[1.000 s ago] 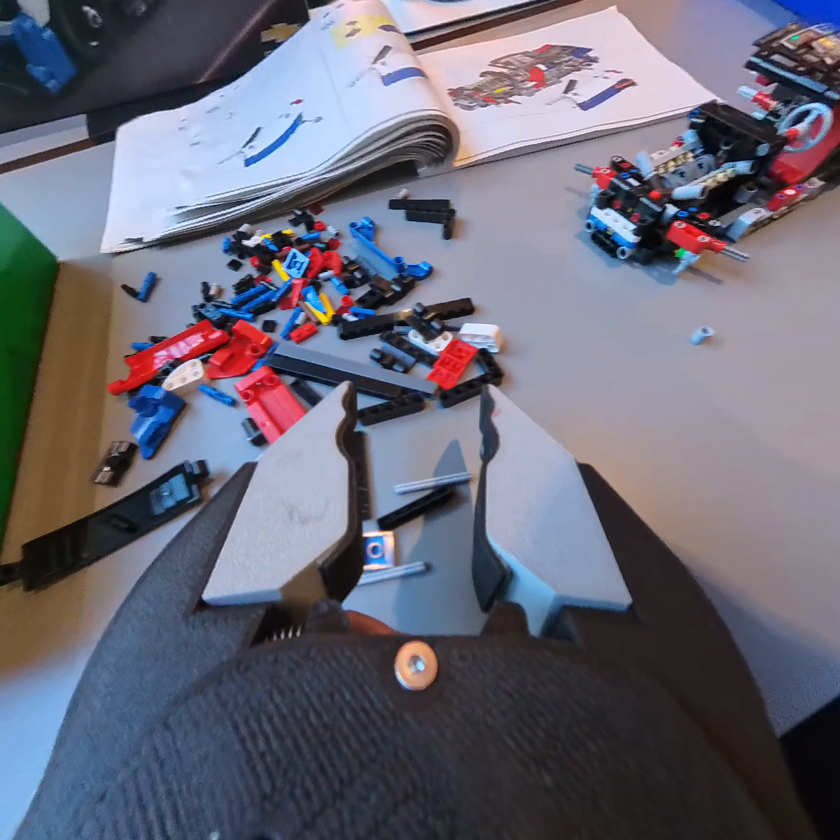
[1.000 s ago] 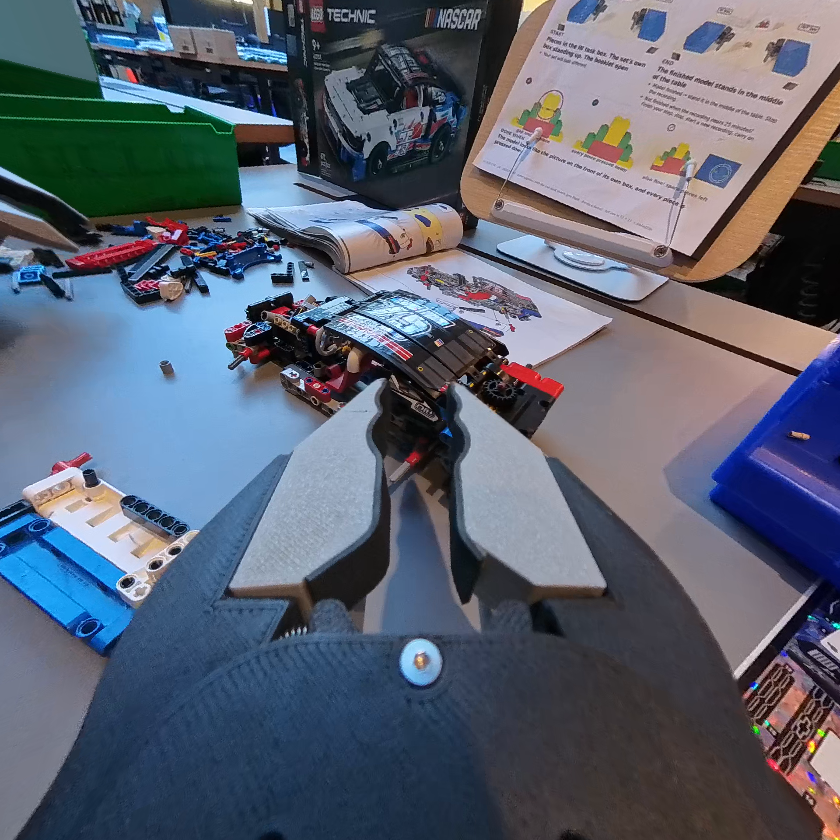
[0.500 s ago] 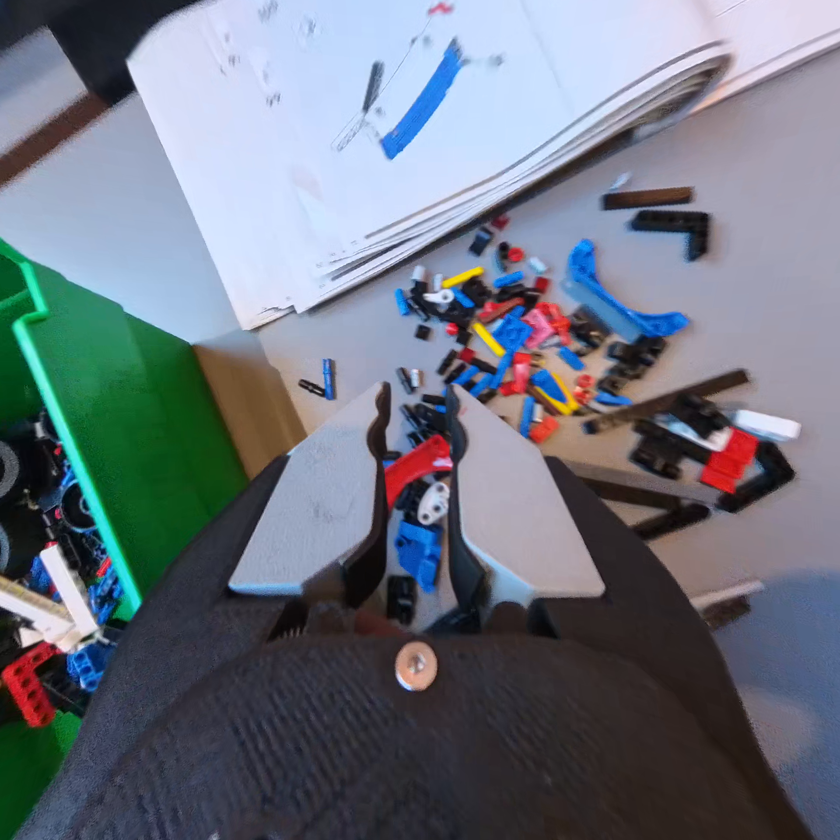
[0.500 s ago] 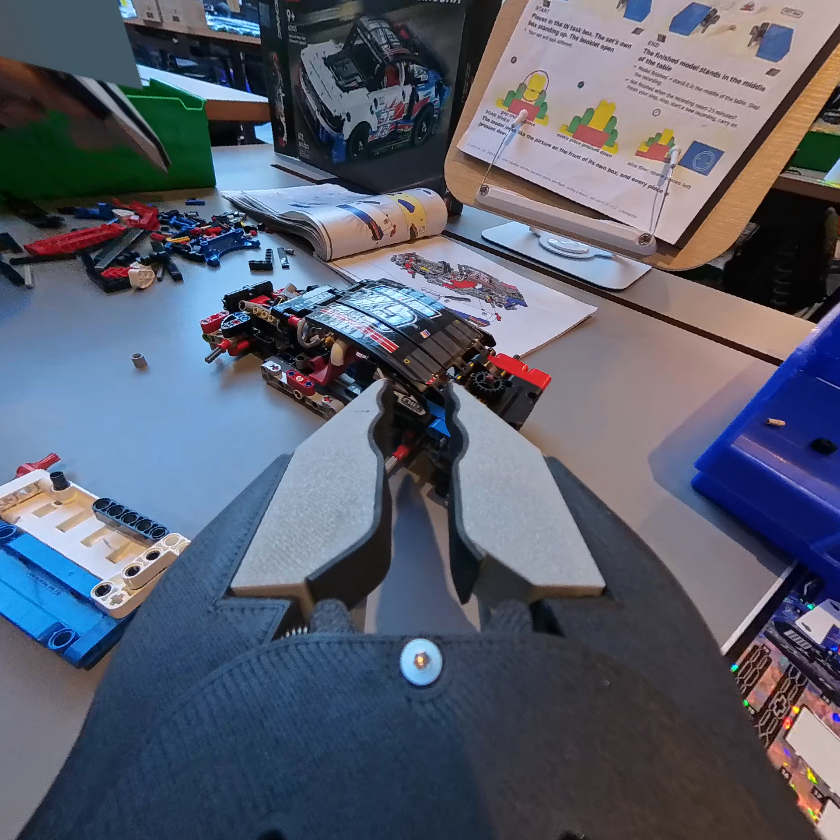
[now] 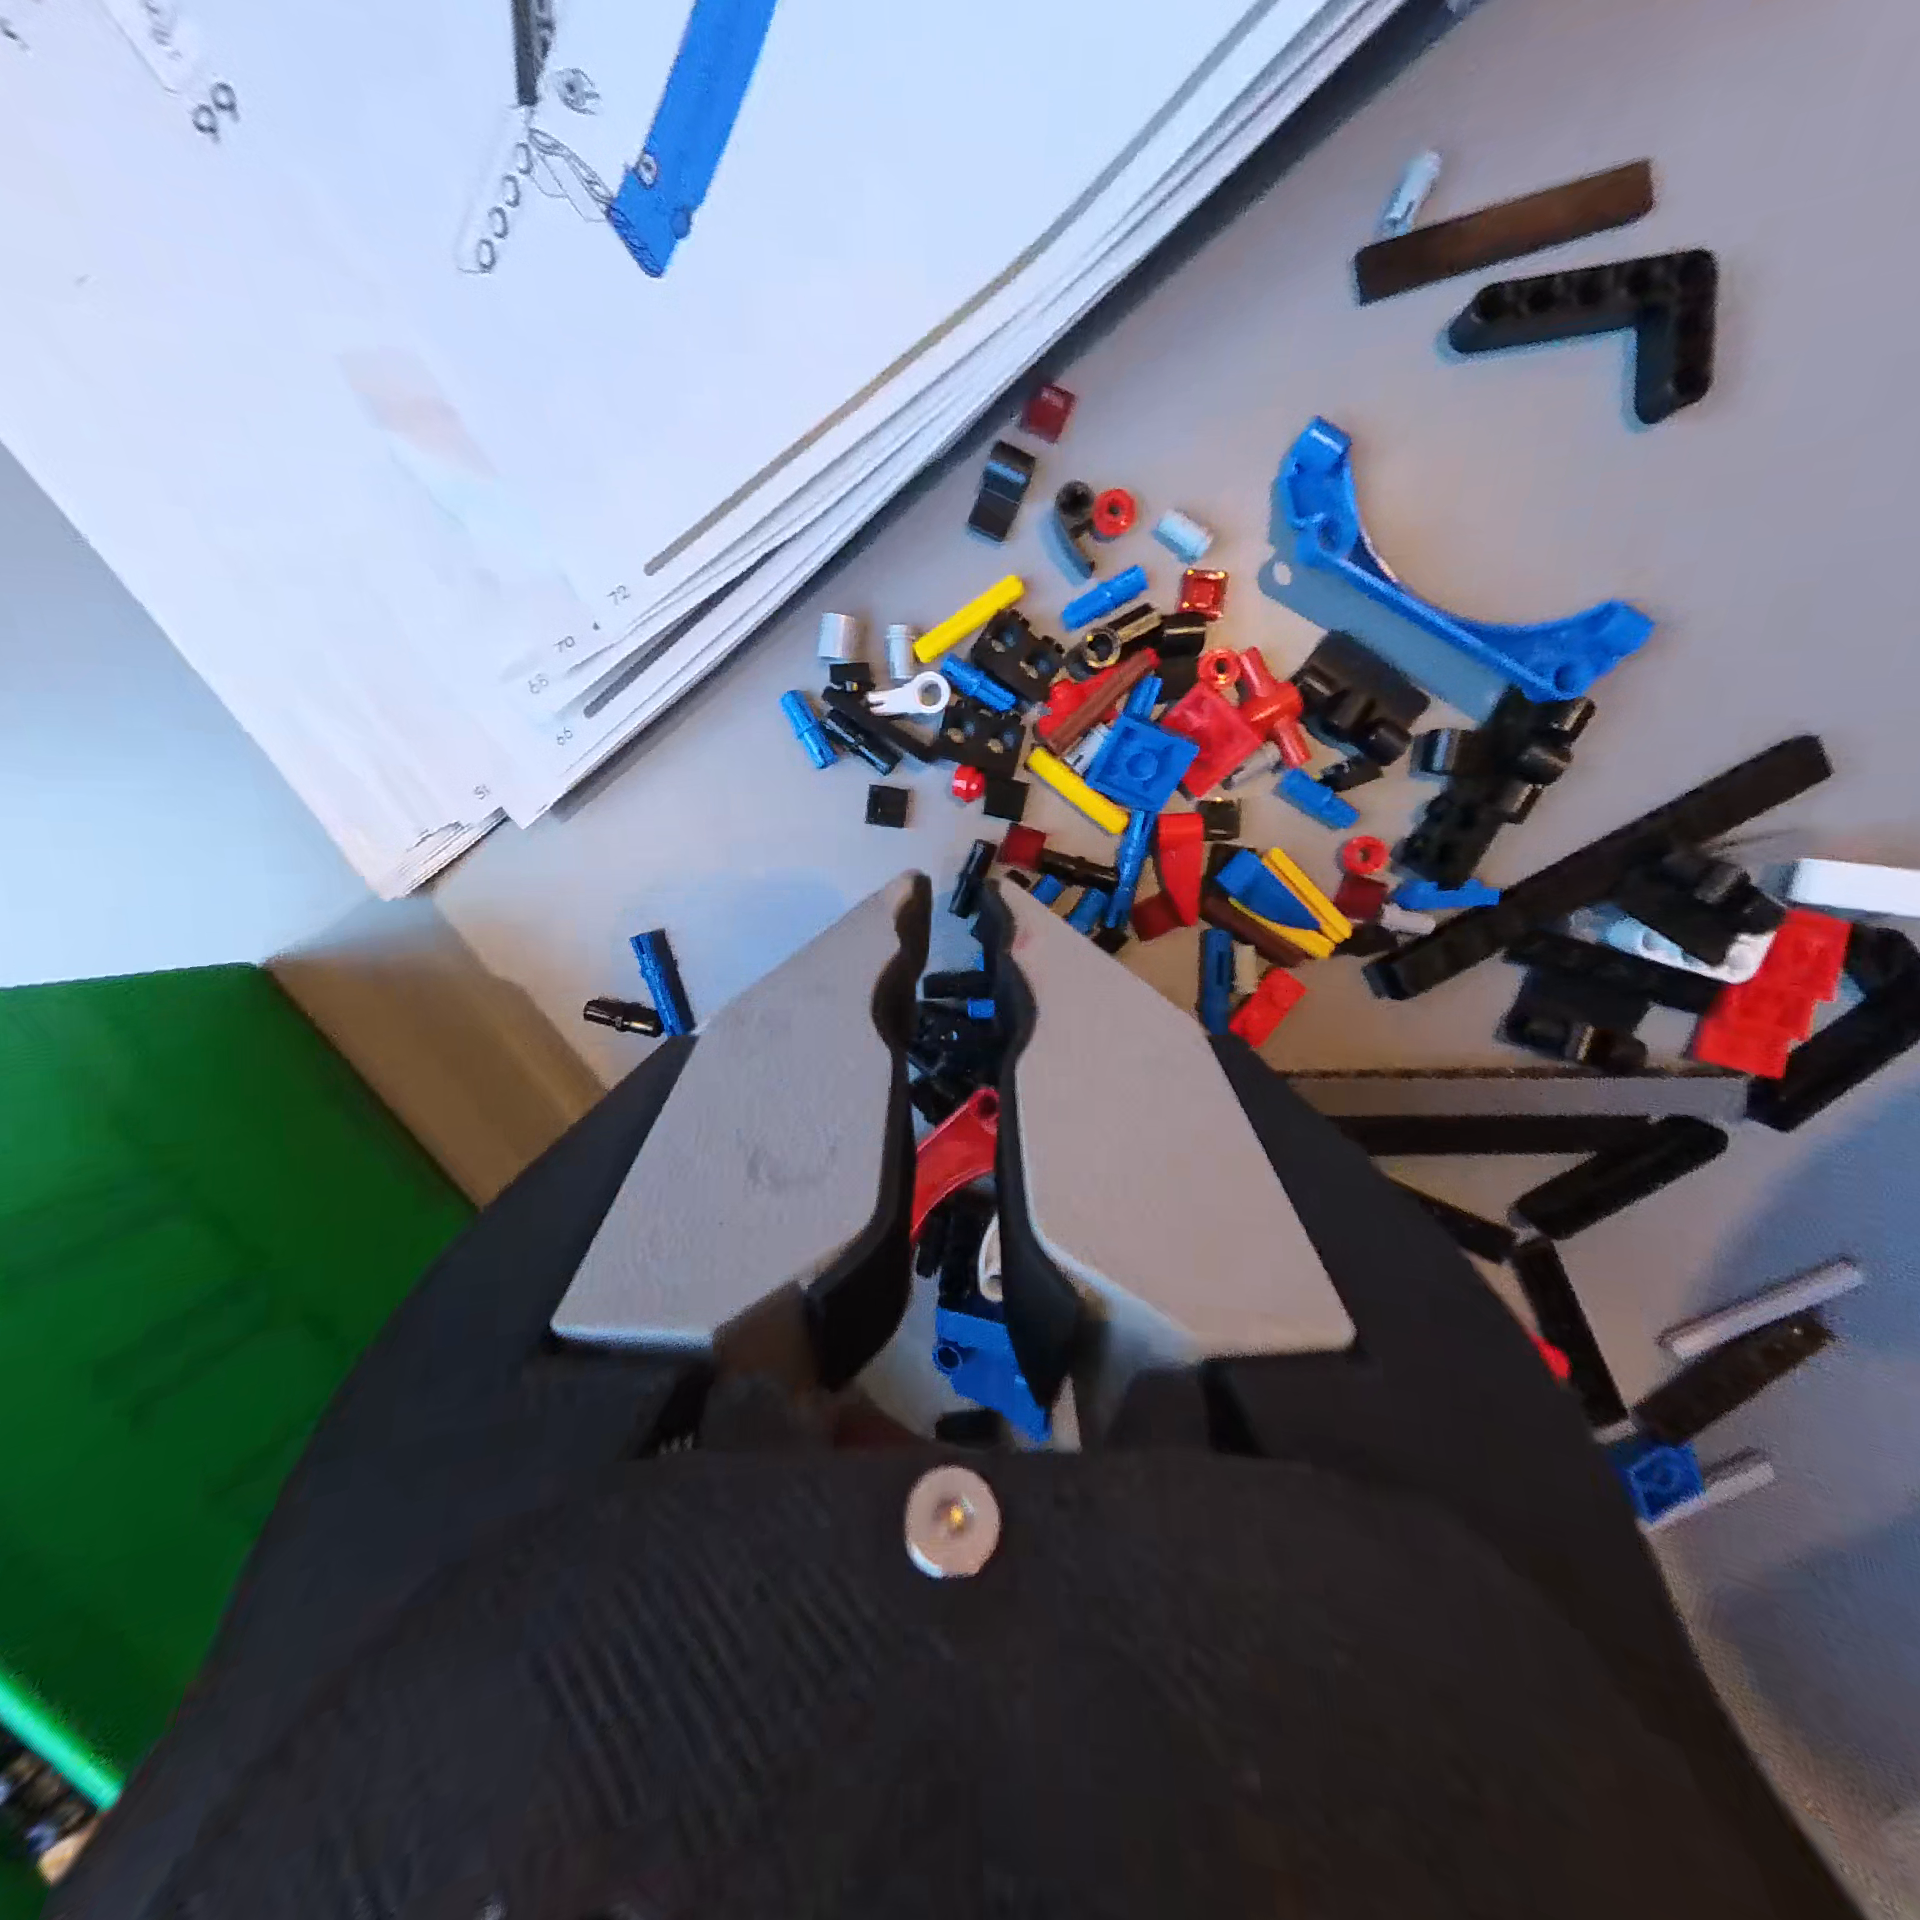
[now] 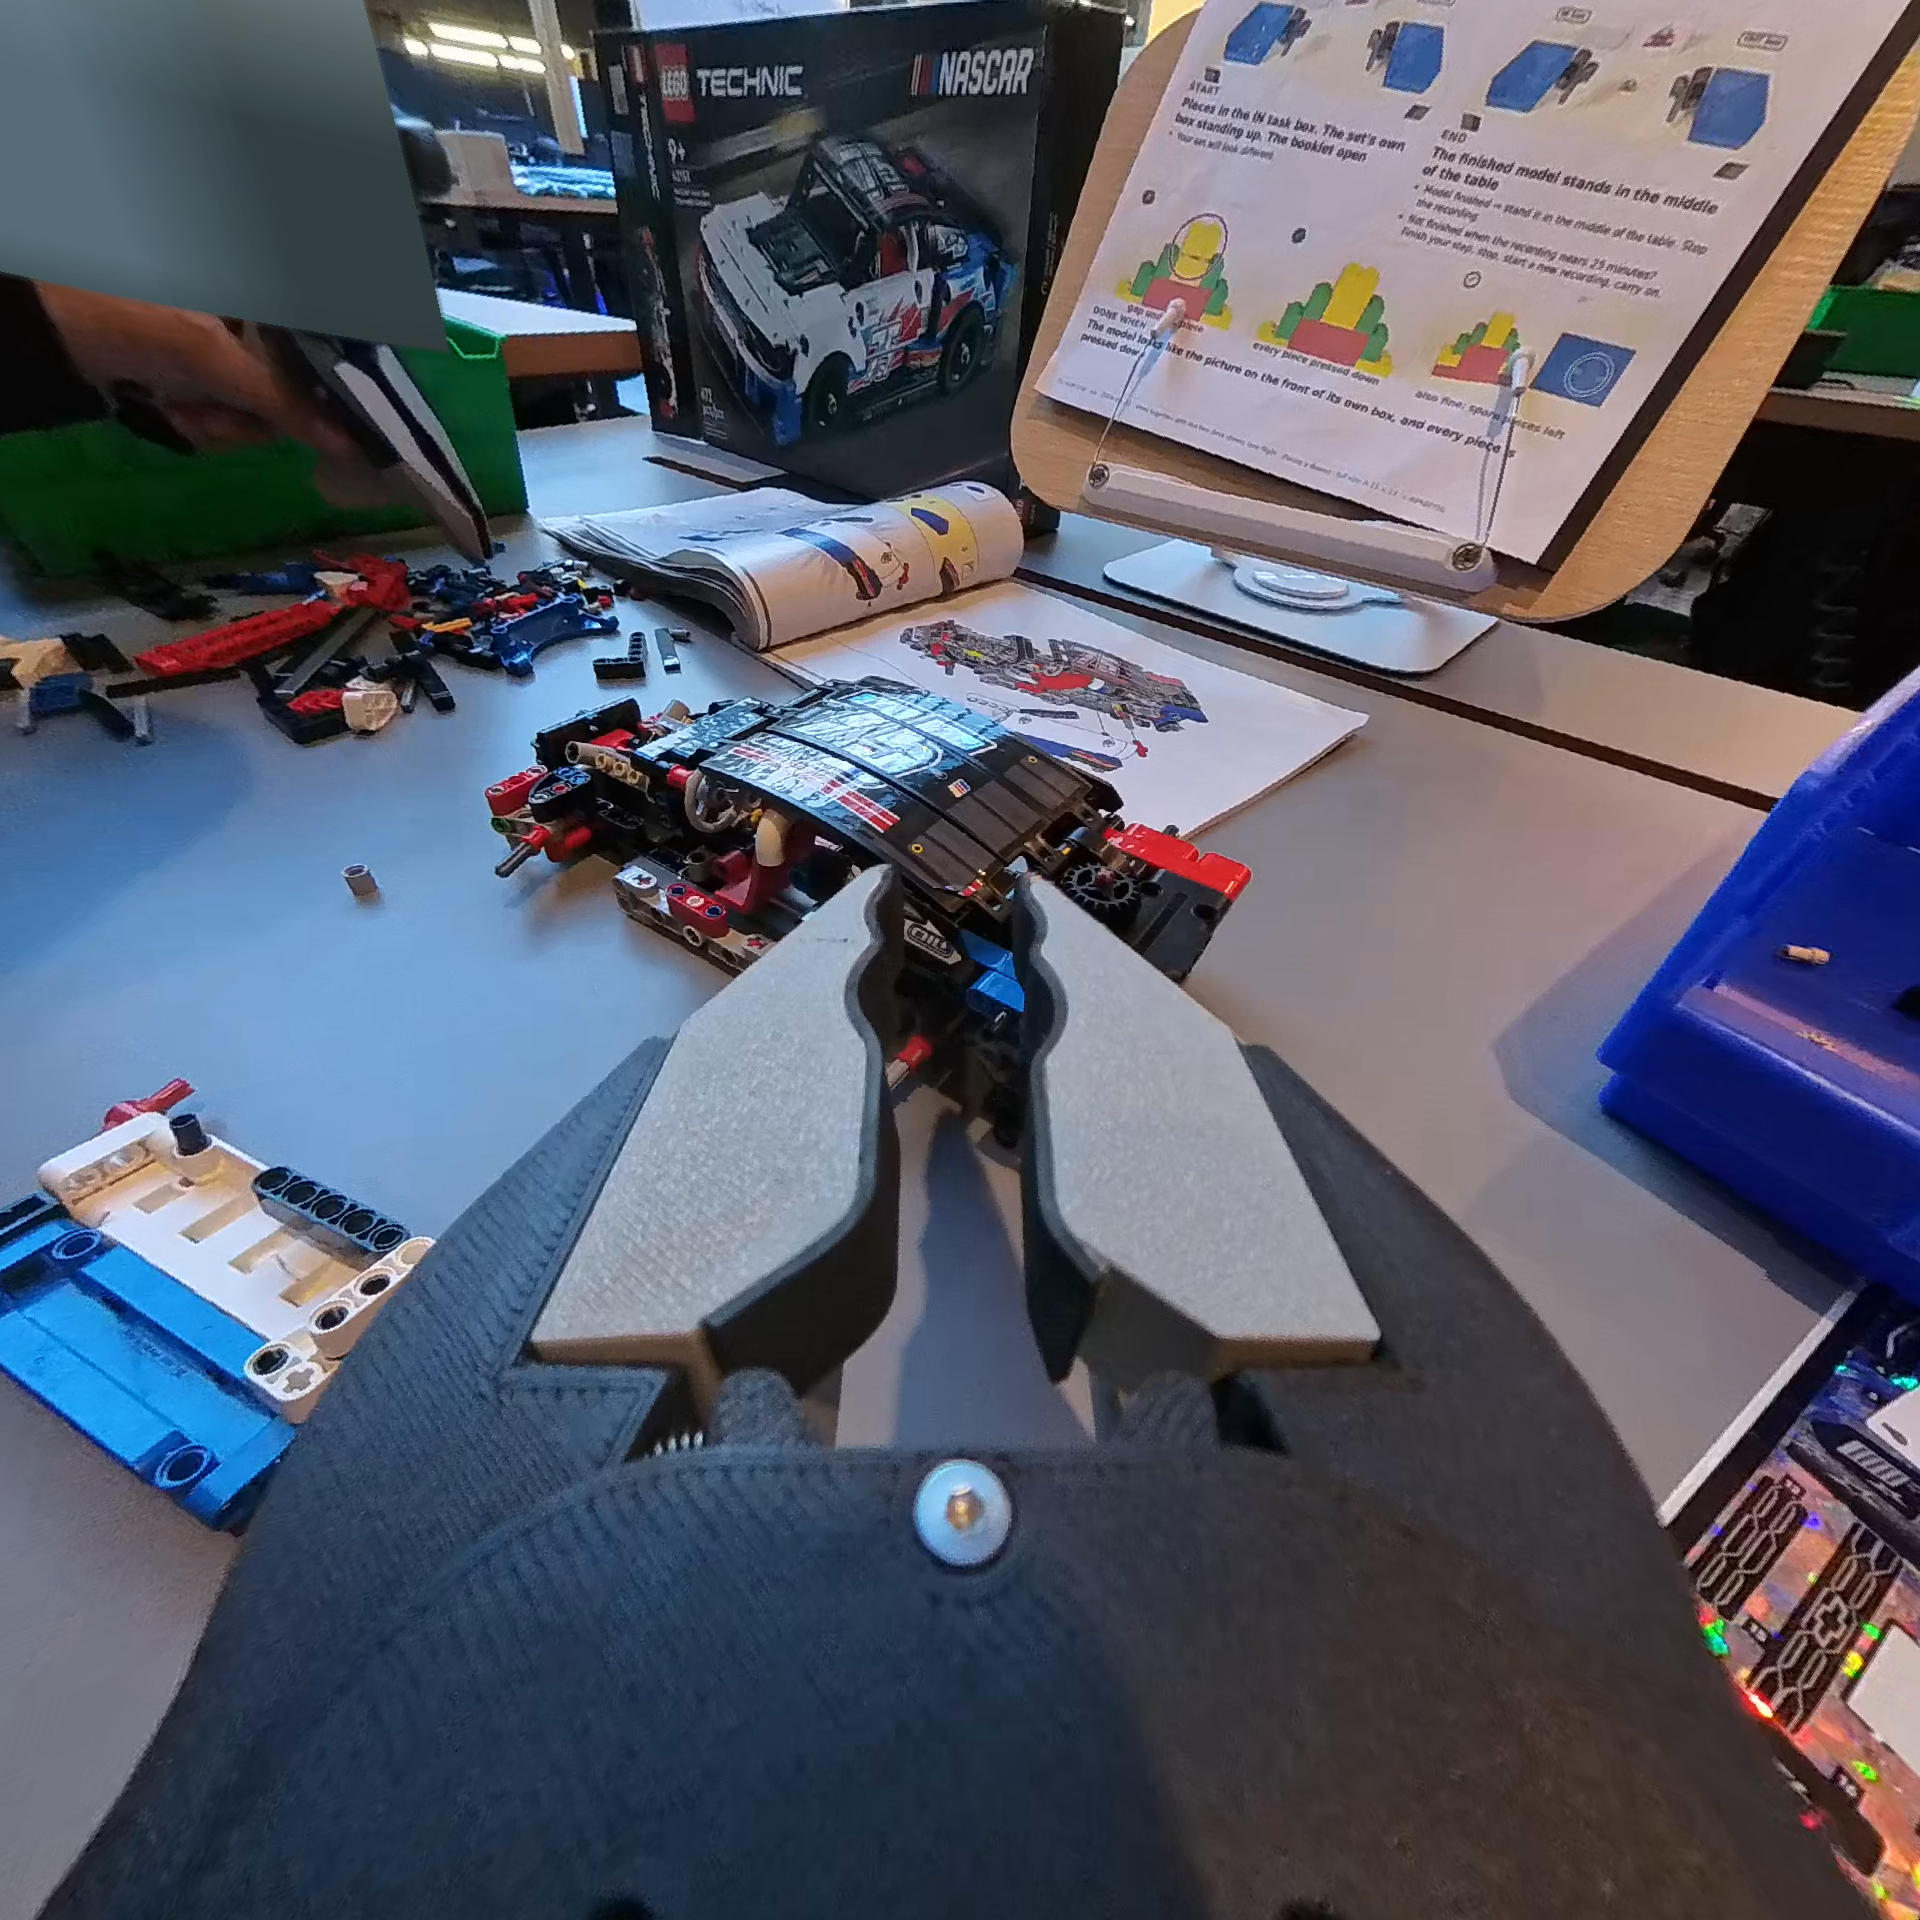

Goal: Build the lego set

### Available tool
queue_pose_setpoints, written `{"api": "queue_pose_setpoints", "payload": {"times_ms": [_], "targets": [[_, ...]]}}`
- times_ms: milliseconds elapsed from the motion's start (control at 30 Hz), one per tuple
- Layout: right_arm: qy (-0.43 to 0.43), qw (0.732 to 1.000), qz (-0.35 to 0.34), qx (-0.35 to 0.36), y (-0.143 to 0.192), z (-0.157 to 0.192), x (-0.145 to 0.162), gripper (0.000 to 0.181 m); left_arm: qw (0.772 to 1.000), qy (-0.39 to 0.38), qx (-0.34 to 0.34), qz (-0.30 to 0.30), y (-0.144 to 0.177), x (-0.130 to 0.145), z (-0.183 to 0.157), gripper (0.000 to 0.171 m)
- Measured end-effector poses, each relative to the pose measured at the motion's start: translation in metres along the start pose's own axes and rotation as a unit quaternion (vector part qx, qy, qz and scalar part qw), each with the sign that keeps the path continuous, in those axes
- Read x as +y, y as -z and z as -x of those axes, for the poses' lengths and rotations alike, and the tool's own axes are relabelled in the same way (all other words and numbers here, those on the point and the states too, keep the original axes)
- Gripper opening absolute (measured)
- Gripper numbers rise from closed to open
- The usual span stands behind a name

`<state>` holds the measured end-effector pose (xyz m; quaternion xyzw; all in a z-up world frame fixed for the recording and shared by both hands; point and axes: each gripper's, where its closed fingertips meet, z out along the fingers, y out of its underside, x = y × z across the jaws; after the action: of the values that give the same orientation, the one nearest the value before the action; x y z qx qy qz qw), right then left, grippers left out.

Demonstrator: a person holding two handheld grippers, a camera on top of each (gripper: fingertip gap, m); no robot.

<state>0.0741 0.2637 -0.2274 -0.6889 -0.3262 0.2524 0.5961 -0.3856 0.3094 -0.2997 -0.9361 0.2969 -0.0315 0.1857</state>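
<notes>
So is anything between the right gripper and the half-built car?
Nothing visible. The right gripper points straight at the half-built car, its tips at the car's near edge, jaws slightly apart with nothing gripped. Loose parts lie off to the left.

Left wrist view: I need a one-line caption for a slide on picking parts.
Left gripper, fingers nearly closed, poised over loose bricks beside the open instruction booklet and green bin.

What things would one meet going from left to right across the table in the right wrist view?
Blue and white panel → small grey bush → half-built car → blue bin.
</notes>
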Motion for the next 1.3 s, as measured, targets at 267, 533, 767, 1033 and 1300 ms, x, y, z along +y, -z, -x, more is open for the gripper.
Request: {"api": "queue_pose_setpoints", "payload": {"times_ms": [267,533,767,1033,1300], "targets": [[-0.006,1.000,-0.007,0.000,0.002,-0.001,-0.002,0.016,0.998,-0.024,0.010,0.050,-0.011,0.007,0.003,0.007],[-0.010,1.000,-0.006,-0.001,0.001,-0.002,-0.001,0.015,0.998,-0.032,0.017,0.055,-0.011,0.006,0.002,0.011],[-0.012,1.000,-0.007,-0.002,0.001,-0.002,-0.001,0.015,0.983,-0.184,0.019,0.020,-0.004,-0.009,-0.005,0.018],[-0.014,1.000,-0.011,-0.001,0.002,-0.003,-0.002,0.015,0.968,-0.242,0.052,0.038,-0.007,-0.007,-0.001,0.016],[-0.018,1.000,-0.010,-0.002,0.002,-0.003,-0.002,0.014,0.965,-0.249,0.072,0.049,-0.014,-0.001,-0.005,0.002]]}}
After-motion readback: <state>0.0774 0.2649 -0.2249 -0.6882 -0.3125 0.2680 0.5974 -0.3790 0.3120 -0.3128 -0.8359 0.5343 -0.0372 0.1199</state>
